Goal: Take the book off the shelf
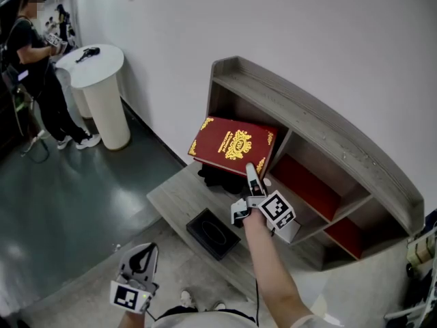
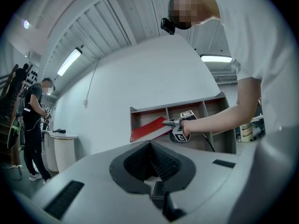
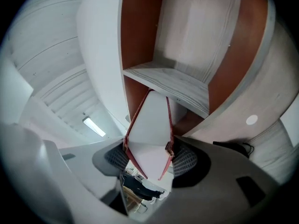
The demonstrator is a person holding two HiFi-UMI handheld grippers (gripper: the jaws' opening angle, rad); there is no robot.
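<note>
A red book (image 1: pixel 232 144) with gold ornament on its cover is tilted out in front of the left compartment of the grey wooden shelf (image 1: pixel 314 108). My right gripper (image 1: pixel 251 173) is shut on the book's lower edge. In the right gripper view the book (image 3: pixel 149 129) stands edge-on between the pads, its white page block facing the camera, with a shelf board (image 3: pixel 163 76) beyond. My left gripper (image 1: pixel 147 251) hangs low at the bottom left, away from the shelf, jaws together and empty. The left gripper view shows the book (image 2: pixel 147 129) and the right gripper (image 2: pixel 173 122) from afar.
A black box (image 1: pixel 213 233) lies on the shelf's low front ledge, and a dark object (image 1: pixel 218 176) sits under the book. A white round pedestal table (image 1: pixel 102 94) stands at the far left beside a person (image 1: pixel 34 67). The other compartments have red back panels (image 1: pixel 307 183).
</note>
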